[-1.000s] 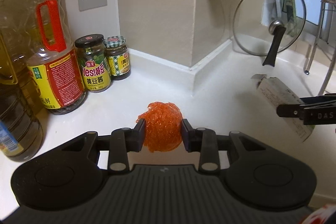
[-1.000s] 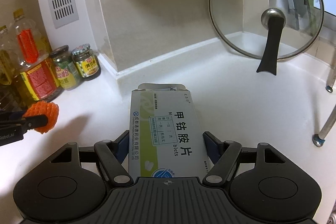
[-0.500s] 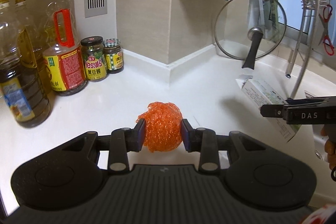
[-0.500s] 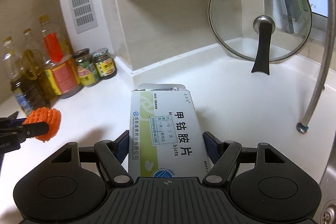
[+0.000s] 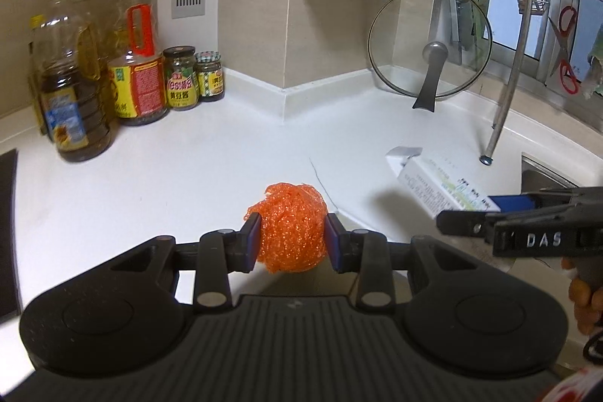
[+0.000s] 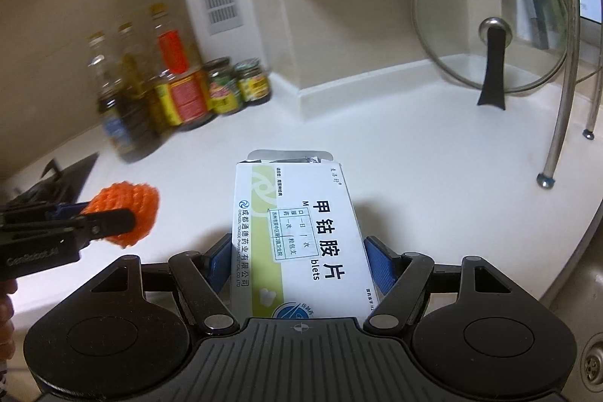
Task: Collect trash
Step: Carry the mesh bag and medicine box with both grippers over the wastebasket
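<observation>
My left gripper (image 5: 293,243) is shut on a crumpled orange mesh ball (image 5: 292,226), held above the white counter (image 5: 188,176). In the right wrist view the same orange mesh ball (image 6: 126,213) shows at the left, clamped in the left gripper (image 6: 109,219). My right gripper (image 6: 299,266) is shut on a white and green medicine box (image 6: 297,232) with its far flap open. From the left wrist view that medicine box (image 5: 437,185) sticks out of the right gripper (image 5: 471,213) at the right edge, with a hand behind it.
Oil bottles (image 5: 71,100) and sauce jars (image 5: 181,78) stand at the back left by the wall. A glass pot lid (image 5: 429,44) leans in the far corner. A metal rack leg (image 5: 501,123) and a sink (image 6: 591,326) lie to the right. A dark stove edge (image 5: 7,232) is at the left.
Both grippers have drawn back from the wall, still gripping the mesh ball and the box. Bottles, jars and lid look farther off, and the sink and stove edge have come into view.
</observation>
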The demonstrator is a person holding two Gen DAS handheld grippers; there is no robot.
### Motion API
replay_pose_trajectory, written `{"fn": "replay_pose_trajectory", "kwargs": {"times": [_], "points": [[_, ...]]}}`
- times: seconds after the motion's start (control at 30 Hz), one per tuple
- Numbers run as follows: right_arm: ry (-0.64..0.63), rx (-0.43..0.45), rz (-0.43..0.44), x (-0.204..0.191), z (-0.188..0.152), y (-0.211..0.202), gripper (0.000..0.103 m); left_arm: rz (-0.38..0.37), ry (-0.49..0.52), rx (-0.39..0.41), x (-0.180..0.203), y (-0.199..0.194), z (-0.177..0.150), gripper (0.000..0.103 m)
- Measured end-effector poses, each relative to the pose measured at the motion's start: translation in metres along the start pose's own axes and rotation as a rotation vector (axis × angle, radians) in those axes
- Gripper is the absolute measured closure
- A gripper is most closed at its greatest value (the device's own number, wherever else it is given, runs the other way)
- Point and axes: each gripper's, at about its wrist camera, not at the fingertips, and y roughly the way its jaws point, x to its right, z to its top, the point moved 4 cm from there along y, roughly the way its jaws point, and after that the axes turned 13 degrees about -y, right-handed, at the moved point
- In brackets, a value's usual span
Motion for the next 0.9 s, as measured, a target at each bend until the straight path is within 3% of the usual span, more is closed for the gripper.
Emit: {"fn": "replay_pose_trajectory", "kwargs": {"times": [0.53,0.9], "points": [[-0.091,-0.095,0.194,-0.055,-0.065,-0.028,0.031,0.112,-0.08,-0.037,0.009,-0.064,-0.071,0.071],[-0.071,-0.186,0.225,-0.081,-0.099,-0.012,0.031,0.132,-0.101,-0.145,-0.012,-0.068,-0.111,0.071]]}}
